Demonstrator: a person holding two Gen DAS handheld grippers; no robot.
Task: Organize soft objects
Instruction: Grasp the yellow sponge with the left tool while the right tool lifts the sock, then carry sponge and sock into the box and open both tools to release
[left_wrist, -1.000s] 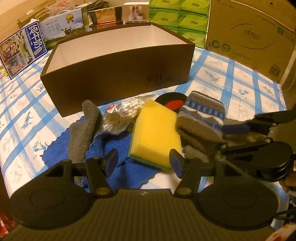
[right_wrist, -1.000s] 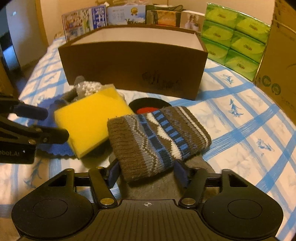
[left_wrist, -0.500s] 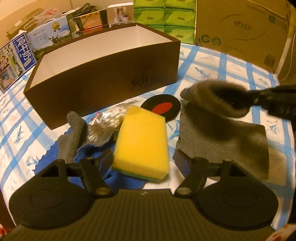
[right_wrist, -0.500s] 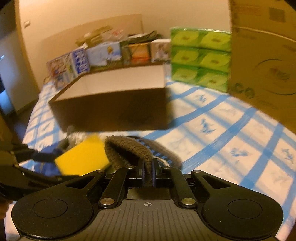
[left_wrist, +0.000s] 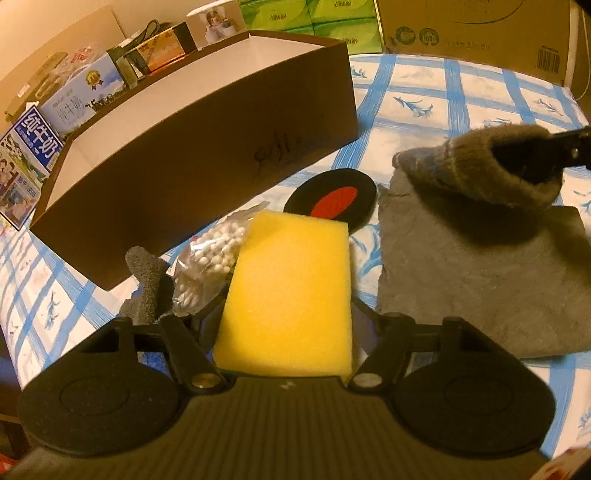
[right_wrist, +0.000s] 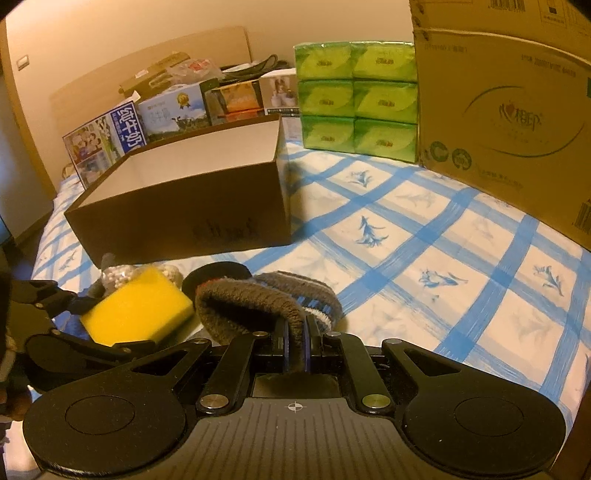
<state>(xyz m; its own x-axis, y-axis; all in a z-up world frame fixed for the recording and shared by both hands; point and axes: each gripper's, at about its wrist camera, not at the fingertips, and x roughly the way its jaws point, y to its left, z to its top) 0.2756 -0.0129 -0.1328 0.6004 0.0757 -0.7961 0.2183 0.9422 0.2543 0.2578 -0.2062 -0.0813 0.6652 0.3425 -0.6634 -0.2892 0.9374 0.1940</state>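
Observation:
My right gripper (right_wrist: 295, 341) is shut on a brown striped knit sock (right_wrist: 258, 304) and holds it lifted above a grey cloth (left_wrist: 480, 273); the sock also shows at the right of the left wrist view (left_wrist: 491, 166). My left gripper (left_wrist: 284, 321) is open, its fingers on either side of a yellow sponge (left_wrist: 291, 295), not pressing it. The sponge also shows in the right wrist view (right_wrist: 136, 310). An open brown box (left_wrist: 207, 162) with a white inside stands behind the pile, also in the right wrist view (right_wrist: 184, 206).
A bag of cotton swabs (left_wrist: 214, 251), a grey sock (left_wrist: 146, 280) and a black-and-red disc (left_wrist: 332, 199) lie by the sponge on the blue-checked sheet (right_wrist: 424, 266). Green tissue packs (right_wrist: 354, 99), a large cardboard carton (right_wrist: 509, 118) and milk cartons (right_wrist: 107, 144) line the back.
My right gripper closed on the knit sock and lifted it off the grey cloth. My left gripper moved forward until its open fingers flank the yellow sponge.

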